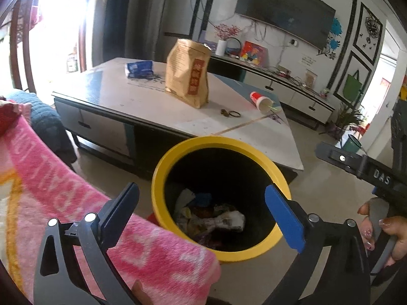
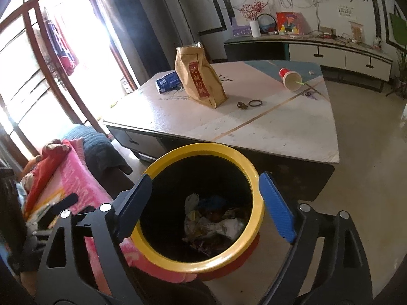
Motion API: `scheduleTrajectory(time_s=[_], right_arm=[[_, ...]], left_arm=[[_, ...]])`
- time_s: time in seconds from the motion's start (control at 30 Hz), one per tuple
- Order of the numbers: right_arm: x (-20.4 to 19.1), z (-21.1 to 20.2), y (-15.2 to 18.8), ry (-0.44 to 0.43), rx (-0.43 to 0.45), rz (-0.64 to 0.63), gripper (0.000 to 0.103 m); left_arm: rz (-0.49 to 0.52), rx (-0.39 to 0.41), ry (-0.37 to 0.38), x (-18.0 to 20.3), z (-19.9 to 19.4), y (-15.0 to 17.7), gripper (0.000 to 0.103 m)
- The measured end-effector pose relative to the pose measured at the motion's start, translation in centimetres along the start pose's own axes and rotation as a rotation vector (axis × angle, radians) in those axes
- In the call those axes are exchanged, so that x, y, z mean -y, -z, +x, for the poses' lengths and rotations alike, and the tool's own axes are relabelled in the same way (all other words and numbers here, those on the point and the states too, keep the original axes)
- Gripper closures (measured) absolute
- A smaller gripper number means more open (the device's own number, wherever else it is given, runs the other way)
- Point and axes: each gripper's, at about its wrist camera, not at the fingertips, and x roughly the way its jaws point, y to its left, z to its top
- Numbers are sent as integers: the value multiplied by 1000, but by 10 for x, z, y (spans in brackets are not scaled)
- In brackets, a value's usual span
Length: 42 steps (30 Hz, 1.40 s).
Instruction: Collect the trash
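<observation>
A yellow-rimmed trash bin (image 1: pixel 159 178) (image 2: pixel 257 178) stands on the floor in front of the coffee table, with crumpled wrappers (image 1: pixel 223 221) (image 2: pixel 216 225) in its bottom. My left gripper (image 1: pixel 206 211) is open and empty above the bin's near side. My right gripper (image 2: pixel 206 200) is open and empty, its fingers spread over the bin's mouth. On the table stand a brown paper bag (image 1: pixel 187 73) (image 2: pixel 198 76), a blue packet (image 1: pixel 139 69) (image 2: pixel 169 81) and a tipped red paper cup (image 1: pixel 260 101) (image 2: pixel 290 77) with a straw.
The low coffee table (image 1: pixel 142 101) (image 2: pixel 279 127) also holds a black ring and a small dark object (image 2: pixel 248 104). A sofa with a pink blanket (image 1: pixel 51 190) (image 2: pixel 76 178) is at left. A TV cabinet (image 2: pixel 330 50) stands behind. The right tool's handle (image 1: pixel 368 170) shows at right.
</observation>
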Motion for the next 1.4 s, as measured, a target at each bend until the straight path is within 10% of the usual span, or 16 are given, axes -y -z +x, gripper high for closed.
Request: scheduleTrajectory(time_s=[1.0, 1.4], right_arm=[[-116, -68, 69, -103, 235, -228, 11], [-151, -108, 114, -95, 513, -333, 11]], left_arm=[[-63, 214, -225, -70, -142, 54, 6], [-126, 327, -302, -83, -188, 94, 6]])
